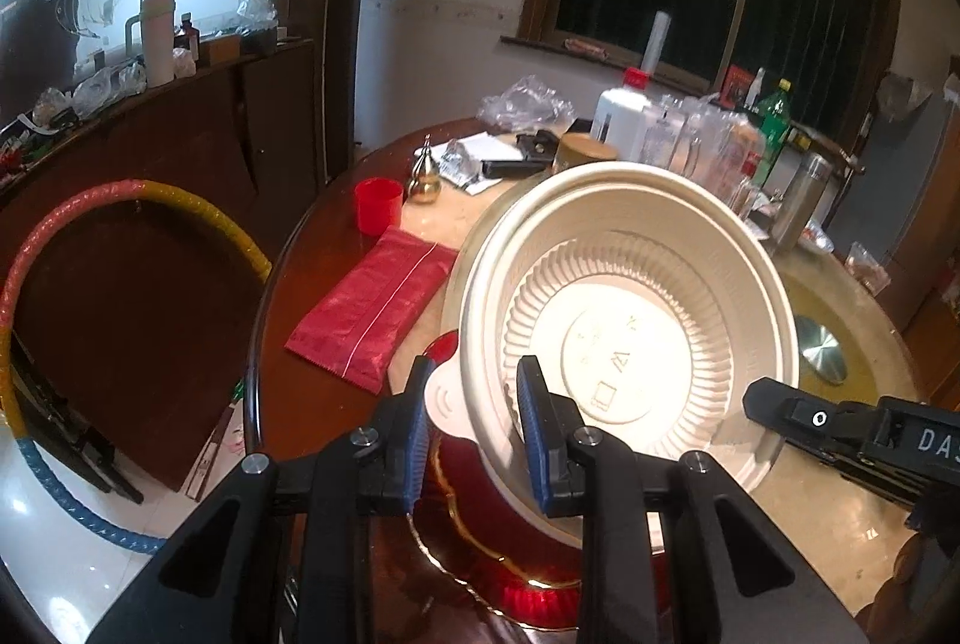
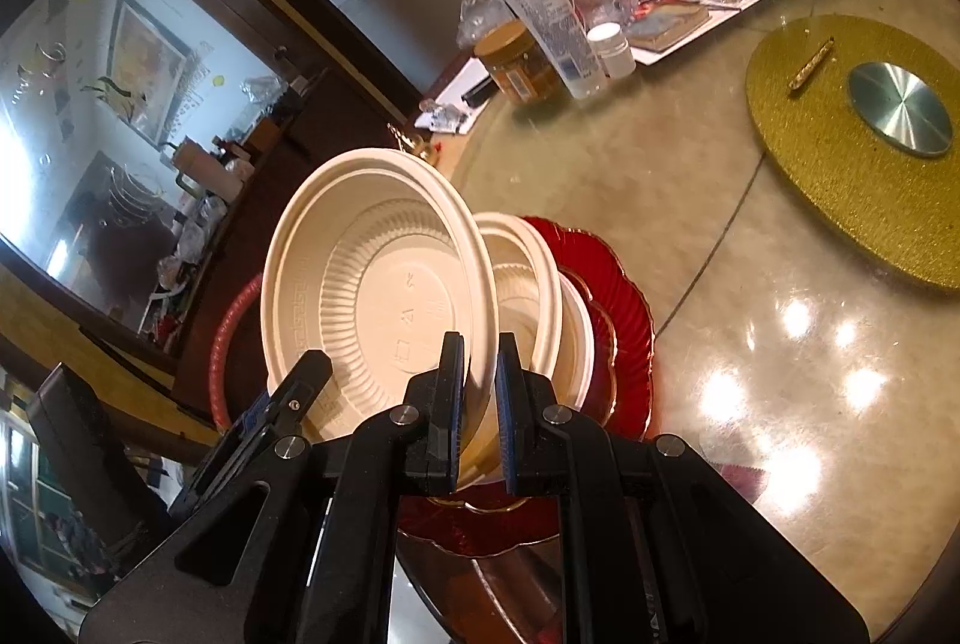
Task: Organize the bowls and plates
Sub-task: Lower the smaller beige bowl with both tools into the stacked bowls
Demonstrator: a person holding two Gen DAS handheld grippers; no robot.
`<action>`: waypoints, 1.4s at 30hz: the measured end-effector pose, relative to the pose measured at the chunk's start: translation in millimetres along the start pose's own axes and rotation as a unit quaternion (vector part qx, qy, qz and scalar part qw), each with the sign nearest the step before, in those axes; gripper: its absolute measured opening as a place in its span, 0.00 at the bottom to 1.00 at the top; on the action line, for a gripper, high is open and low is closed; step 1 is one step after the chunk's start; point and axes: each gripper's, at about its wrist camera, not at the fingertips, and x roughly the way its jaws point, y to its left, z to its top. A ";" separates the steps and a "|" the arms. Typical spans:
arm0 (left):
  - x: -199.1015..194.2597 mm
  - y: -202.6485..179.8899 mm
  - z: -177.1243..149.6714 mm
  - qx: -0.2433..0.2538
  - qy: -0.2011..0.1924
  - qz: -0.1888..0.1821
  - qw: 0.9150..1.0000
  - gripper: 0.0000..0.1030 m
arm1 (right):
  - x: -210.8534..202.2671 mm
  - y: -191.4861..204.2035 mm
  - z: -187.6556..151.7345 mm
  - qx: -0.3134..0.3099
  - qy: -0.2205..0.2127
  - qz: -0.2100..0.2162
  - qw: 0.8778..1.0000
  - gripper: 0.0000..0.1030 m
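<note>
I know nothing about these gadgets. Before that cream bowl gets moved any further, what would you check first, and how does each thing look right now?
1. Left gripper on the cream bowl: its fingers straddle the rim. Ok.
2. Right gripper on the same bowl: closed on the rim. Ok.
3. Bowl level: tilted steeply, lifted on edge. Not ok for setting down yet.
4. Landing spot: a second cream bowl sits on the red plates, free to receive it. Ok.
5. Nearby clutter: red cup and red packet lie apart from the stack. Ok.
6. Grip firmness: cannot tell.
</note>
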 end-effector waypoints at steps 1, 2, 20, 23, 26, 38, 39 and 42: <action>0.8 0.9 -1.0 0.000 0.002 0.001 1.000 0.26 | 2.1 0.5 -0.3 0.000 0.002 -0.001 1.000 0.09; 1.7 1.2 -1.6 0.000 0.004 0.002 1.000 0.26 | 4.1 0.7 -0.9 -0.001 0.005 -0.003 1.000 0.09; 4.6 5.9 -8.3 0.009 0.018 0.010 1.000 0.28 | 11.3 15.3 -5.3 -0.046 0.022 -0.048 0.998 0.10; 5.0 6.8 -7.9 0.009 0.018 0.010 1.000 0.28 | 12.0 16.8 -5.7 -0.050 0.023 -0.050 0.997 0.10; 3.8 8.1 -7.3 0.009 0.016 0.011 1.000 0.28 | 11.9 17.8 -6.0 -0.052 0.023 -0.050 0.997 0.11; 1.6 7.1 -6.1 0.008 0.011 0.013 1.000 0.28 | 10.2 17.2 -4.5 -0.044 0.029 -0.037 0.998 0.14; 1.8 7.1 -5.8 0.008 0.012 0.013 1.000 0.29 | 9.5 17.2 -4.3 -0.043 0.029 -0.035 0.998 0.14; 2.1 6.8 -5.2 0.005 0.012 0.013 1.000 0.31 | 7.6 17.9 -3.3 -0.041 0.027 -0.029 0.998 0.14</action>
